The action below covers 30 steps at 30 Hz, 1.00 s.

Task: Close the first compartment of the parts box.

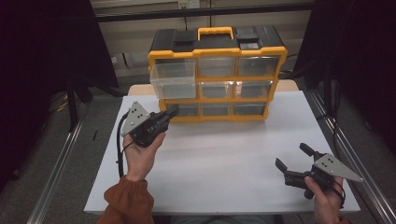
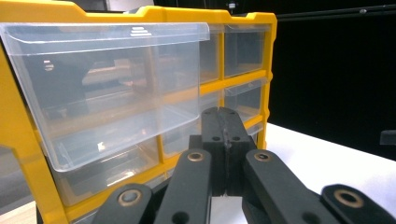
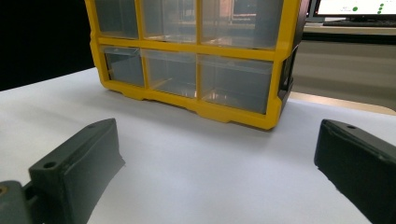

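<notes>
A yellow and black drawer cabinet (image 1: 217, 52) with clear plastic drawers stands at the far side of the white table (image 1: 224, 163). Its top-left drawer (image 1: 173, 77) is pulled out and looks empty. My left gripper (image 1: 173, 111) is held just below that drawer, at the cabinet's bottom-left corner. In the left gripper view the jaws of this gripper (image 2: 222, 112) press together with nothing between them, and the pulled-out drawer (image 2: 107, 88) hangs close above. My right gripper (image 1: 293, 156) rests low at the near right of the table, its jaws spread wide and empty. In the right gripper view it (image 3: 217, 140) faces the cabinet (image 3: 196, 48).
Dark curtains flank the table on both sides. Metal rails run along the floor at the left (image 1: 56, 172) and right (image 1: 350, 158). A strip of wooden board (image 1: 289, 85) shows behind the cabinet. A monitor (image 3: 355, 7) glows in the background of the right gripper view.
</notes>
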Motion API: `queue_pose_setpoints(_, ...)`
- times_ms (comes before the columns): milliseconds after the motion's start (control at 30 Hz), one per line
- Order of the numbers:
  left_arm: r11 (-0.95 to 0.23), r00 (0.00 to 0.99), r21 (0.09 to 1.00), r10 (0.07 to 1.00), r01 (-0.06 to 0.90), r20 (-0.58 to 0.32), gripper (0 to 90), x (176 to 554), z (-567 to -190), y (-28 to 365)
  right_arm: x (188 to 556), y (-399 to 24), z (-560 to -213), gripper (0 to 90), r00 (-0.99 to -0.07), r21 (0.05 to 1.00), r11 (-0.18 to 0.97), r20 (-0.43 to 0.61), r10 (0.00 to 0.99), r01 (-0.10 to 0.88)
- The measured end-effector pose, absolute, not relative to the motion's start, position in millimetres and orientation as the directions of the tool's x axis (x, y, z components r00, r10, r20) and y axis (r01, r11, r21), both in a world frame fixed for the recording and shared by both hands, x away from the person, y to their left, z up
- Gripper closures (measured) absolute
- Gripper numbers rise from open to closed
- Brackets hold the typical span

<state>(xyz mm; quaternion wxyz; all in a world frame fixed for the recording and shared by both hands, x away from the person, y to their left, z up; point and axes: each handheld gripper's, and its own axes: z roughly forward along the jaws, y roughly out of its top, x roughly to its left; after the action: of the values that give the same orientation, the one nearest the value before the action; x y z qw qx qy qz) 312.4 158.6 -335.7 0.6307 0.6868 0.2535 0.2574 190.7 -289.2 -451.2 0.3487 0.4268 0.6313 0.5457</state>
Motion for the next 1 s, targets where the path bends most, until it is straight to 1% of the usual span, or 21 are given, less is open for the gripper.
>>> queue_pose_setpoints(367,-0.063,0.734,0.997,0.679,0.037,0.015,90.0,322.1,-327.8,162.3,190.6,-288.7,-450.7,0.1,-0.395,0.988,0.031,0.031,0.918,0.151)
queue_pose_setpoints(400,-0.045,0.729,0.998,0.684,0.04,0.002,90.0,323.6,-327.9,162.6,190.6,-288.8,-450.6,0.0,-0.396,0.988,0.03,0.032,0.918,0.15)
queue_pose_setpoints(533,-0.055,0.717,0.998,0.697,0.038,0.011,90.0,331.4,-328.3,164.4,190.5,-288.7,-450.6,0.0,-0.394,0.988,0.03,0.032,0.919,0.151)
queue_pose_setpoints(600,-0.037,0.707,0.998,0.707,0.043,-0.005,90.0,335.0,-328.6,163.6,190.3,-288.9,-450.6,0.0,-0.396,0.988,0.034,0.029,0.918,0.151)
queue_pose_setpoints(867,-0.042,0.694,0.998,0.72,0.052,-0.006,90.0,345.1,-331.9,164.2,190.2,-288.5,-450.6,0.0,-0.394,0.988,0.034,0.028,0.919,0.149)
queue_pose_setpoints(1000,-0.033,0.689,0.997,0.725,0.066,-0.022,90.0,349.4,-334.2,164.1,190.0,-289.1,-450.7,0.0,-0.391,0.988,0.035,0.027,0.92,0.151)
